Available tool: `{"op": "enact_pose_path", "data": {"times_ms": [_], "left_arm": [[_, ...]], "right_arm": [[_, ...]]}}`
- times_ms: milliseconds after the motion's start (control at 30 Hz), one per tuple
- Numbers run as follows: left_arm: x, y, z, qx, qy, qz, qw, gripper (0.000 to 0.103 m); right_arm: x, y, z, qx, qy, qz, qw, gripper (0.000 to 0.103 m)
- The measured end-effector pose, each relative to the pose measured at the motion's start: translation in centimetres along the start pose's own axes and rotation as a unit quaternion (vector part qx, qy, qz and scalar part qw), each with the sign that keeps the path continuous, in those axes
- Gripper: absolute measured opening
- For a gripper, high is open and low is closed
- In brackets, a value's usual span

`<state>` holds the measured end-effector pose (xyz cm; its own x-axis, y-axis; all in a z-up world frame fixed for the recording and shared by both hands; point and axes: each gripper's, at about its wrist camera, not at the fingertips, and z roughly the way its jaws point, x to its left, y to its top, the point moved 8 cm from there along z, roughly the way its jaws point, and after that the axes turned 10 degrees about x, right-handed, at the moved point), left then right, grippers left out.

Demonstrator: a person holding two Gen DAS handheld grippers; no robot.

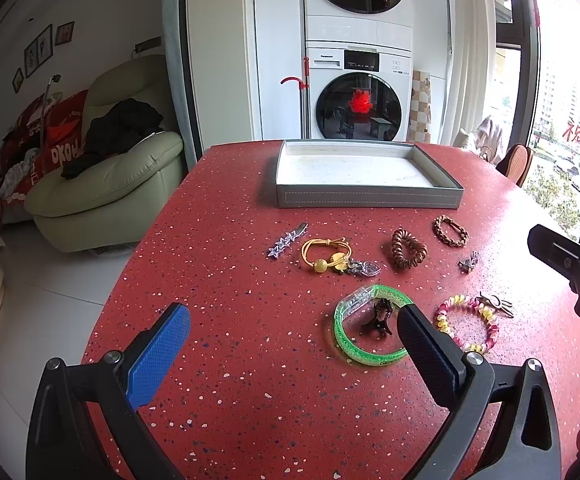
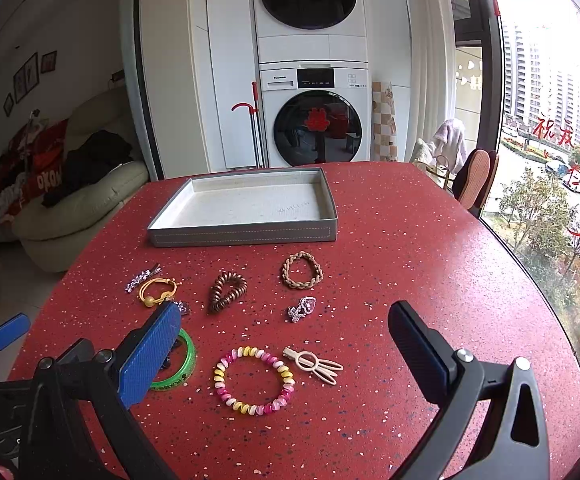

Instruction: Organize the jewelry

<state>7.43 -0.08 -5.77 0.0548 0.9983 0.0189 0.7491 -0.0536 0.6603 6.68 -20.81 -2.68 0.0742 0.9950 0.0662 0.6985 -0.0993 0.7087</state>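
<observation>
Your left gripper (image 1: 295, 334) hangs with its fingers spread wide and nothing between them, low over the near part of the red speckled table (image 1: 218, 420). Its right finger overlaps the rim of the green bangle (image 1: 339, 334), and only your left wrist view shows the small dark claw clip (image 1: 379, 316) lying inside that ring; in the right wrist view your right gripper's blue pad hides most of the bangle. Your right gripper (image 2: 286, 334) is also spread wide and carries nothing. Between its fingers lies the pink-and-yellow spiral hair tie (image 2: 254, 380), with the beige bunny clip (image 2: 315, 364) just beside it. The right wrist view shows that clip plainly; the left view shows it small and dark.

Farther out, the jewelled heart charm (image 2: 302, 308) sits apart from the brown spiral hair tie (image 2: 228, 290) and the braided brown bracelet (image 2: 301, 270). To the left lie the yellow bead hair tie (image 1: 325, 254), touching a silver charm (image 1: 363, 269), and the star hair clip (image 1: 286, 240).

Beyond everything stands the grey tray (image 2: 246, 234), holding no jewellery. Behind the table are the stacked washing machines (image 2: 313, 116); the left view shows more of the pale green sofa (image 1: 110, 184).
</observation>
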Motion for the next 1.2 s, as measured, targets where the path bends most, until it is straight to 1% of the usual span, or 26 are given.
{"op": "enact_pose_path", "data": {"times_ms": [1200], "left_arm": [[-0.52,-0.32,0.02,0.002,0.0,0.003,1.0,0.103]], "right_arm": [[0.06,-0.11,0.02,0.001,0.003,0.001,1.0,0.103]]}}
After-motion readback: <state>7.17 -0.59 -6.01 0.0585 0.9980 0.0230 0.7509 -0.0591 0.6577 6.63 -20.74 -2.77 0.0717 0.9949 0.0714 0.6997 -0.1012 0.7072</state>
